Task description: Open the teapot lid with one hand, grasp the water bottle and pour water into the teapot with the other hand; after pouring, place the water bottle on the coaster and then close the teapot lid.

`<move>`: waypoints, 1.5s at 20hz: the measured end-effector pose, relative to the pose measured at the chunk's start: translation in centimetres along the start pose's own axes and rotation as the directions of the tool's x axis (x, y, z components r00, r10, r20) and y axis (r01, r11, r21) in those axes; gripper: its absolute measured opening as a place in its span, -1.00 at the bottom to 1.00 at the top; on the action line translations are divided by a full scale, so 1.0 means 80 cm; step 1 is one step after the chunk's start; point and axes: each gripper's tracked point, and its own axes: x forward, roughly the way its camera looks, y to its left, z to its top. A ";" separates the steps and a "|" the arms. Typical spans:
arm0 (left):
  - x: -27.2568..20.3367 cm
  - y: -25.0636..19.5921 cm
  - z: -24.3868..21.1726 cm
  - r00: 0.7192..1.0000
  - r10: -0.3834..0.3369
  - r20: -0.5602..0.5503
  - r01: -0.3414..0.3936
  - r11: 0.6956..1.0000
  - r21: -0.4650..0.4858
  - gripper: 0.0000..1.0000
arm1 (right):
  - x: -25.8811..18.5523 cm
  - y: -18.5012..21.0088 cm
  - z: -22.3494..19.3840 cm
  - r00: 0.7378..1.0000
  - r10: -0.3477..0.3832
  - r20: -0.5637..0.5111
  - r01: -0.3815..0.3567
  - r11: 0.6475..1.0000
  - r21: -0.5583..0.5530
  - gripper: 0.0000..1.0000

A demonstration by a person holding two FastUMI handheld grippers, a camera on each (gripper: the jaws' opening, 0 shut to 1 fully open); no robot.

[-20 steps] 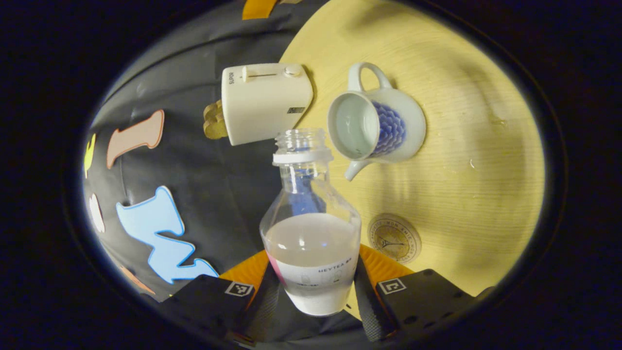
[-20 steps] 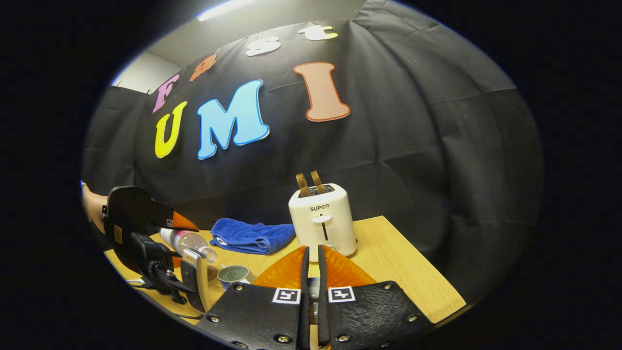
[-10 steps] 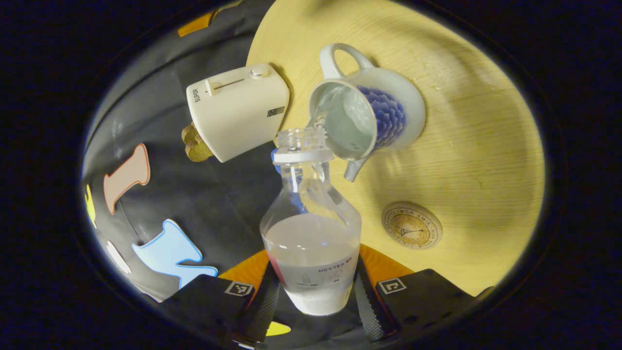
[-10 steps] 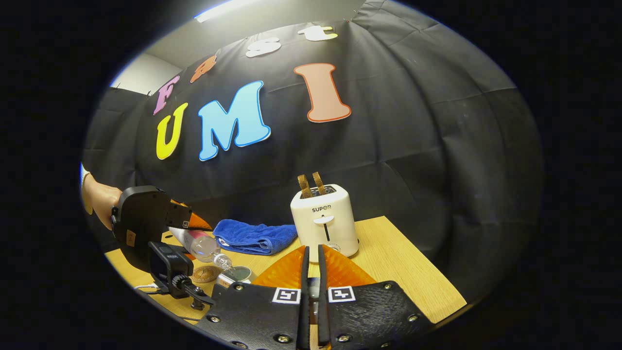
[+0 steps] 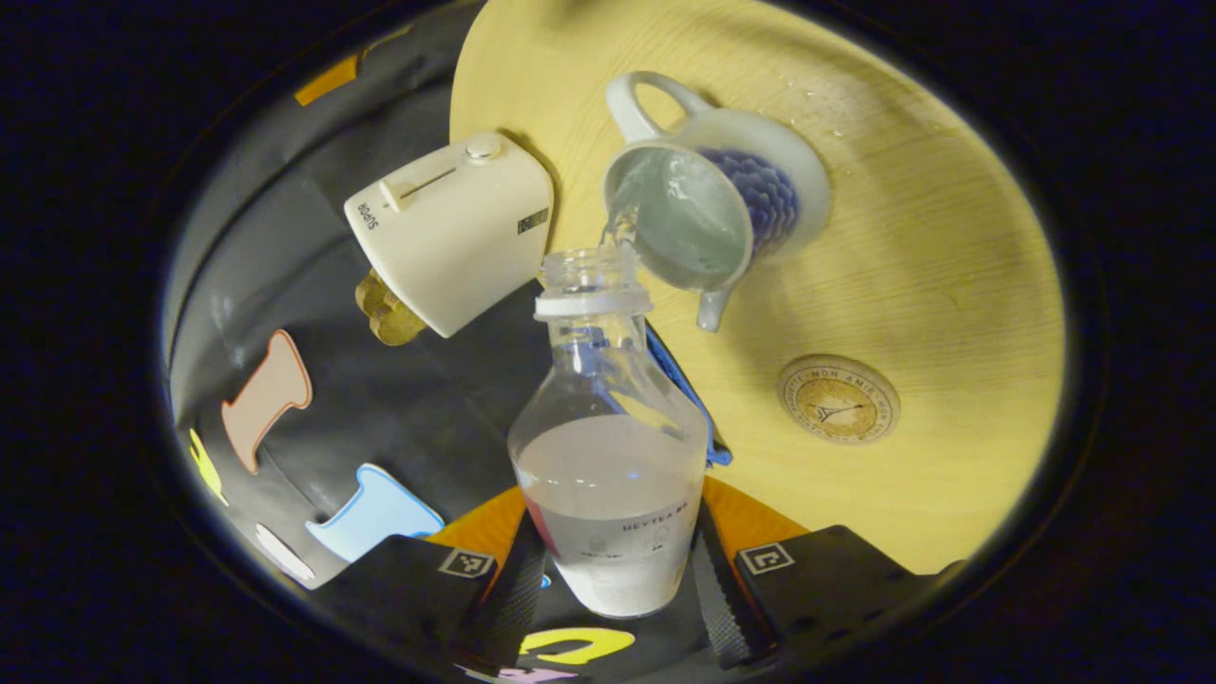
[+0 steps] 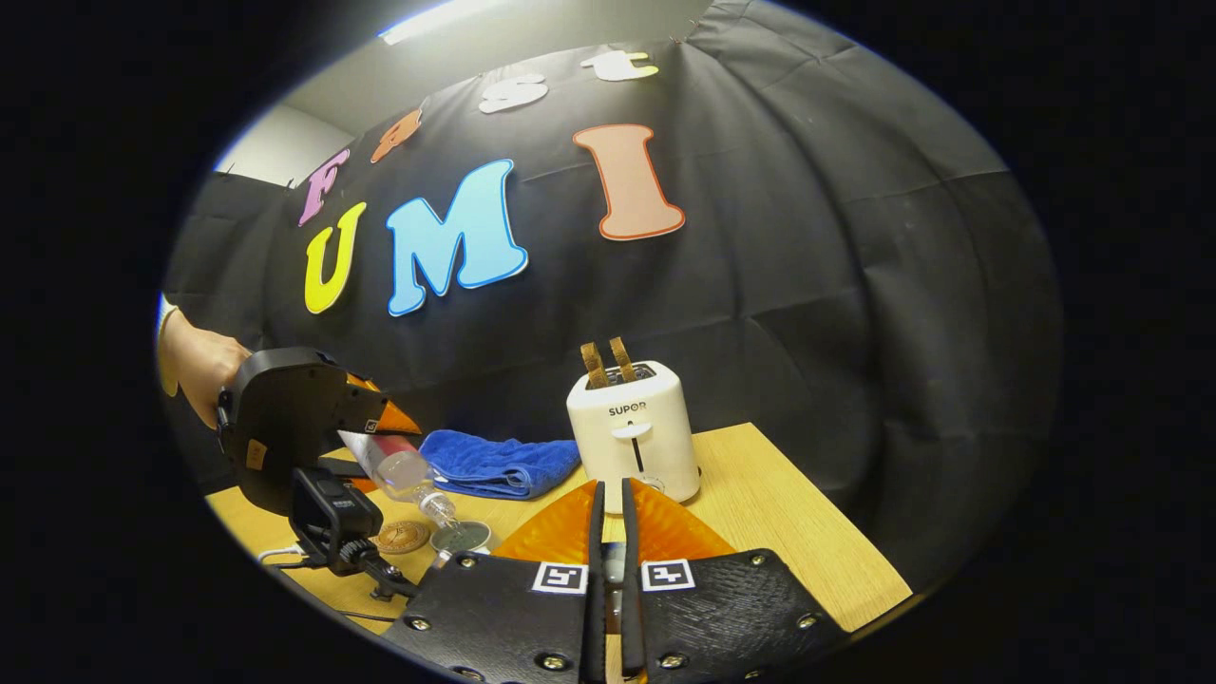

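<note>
1. We saw the water bottle (image 5: 608, 456) clamped between both fingers of the left tongs (image 5: 608, 570), gripped low on its wide body and tipped forward so its open neck hung just over the teapot (image 5: 717, 204). A thin stream ran from the mouth into the pot.
2. We judged the bottle clear, thin-walled plastic, part full and so moderately heavy, with the liquid sliding forward as it tilted. Its smooth, likely wet wall would slip under a loose hold, and a hard squeeze would dent it. The broad labelled belly, where it was held, seemed the best place.
3. The teapot was glazed white ceramic with a blue scale pattern, a looped handle and a short spout. It stood open on the counter (image 5: 931, 237) with water inside. We judged it stiff, heavy and breakable.
4. The right tongs (image 6: 609, 560) were drawn together, with a small object showing in the narrow gap. It was probably the lid, though the view was too poor to be sure.
5. The round coaster (image 5: 839, 399) looked like flat cork or wood with a printed face. It lay near the teapot and bare, ready for the bottle.
6. Farther out stood a smooth cream toaster (image 5: 451, 233) and a soft blue towel (image 6: 499, 464). Droplets speckled the pale wood-grain counter beyond the pot.
</note>
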 end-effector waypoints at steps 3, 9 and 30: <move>-0.003 0.007 -0.004 1.000 0.005 -0.019 -0.004 0.998 0.060 0.69 | 0.000 0.000 0.001 1.000 0.000 -0.001 0.000 1.000 0.002 -0.87; -0.008 0.027 -0.004 0.998 0.050 -0.038 -0.044 0.988 0.147 0.56 | -0.003 0.003 0.005 1.000 0.006 0.008 -0.006 1.000 -0.003 -0.87; -0.023 0.050 0.019 0.987 0.141 -0.080 -0.111 0.948 0.297 0.67 | -0.002 0.003 0.006 1.000 0.002 0.012 -0.002 1.000 -0.009 -0.87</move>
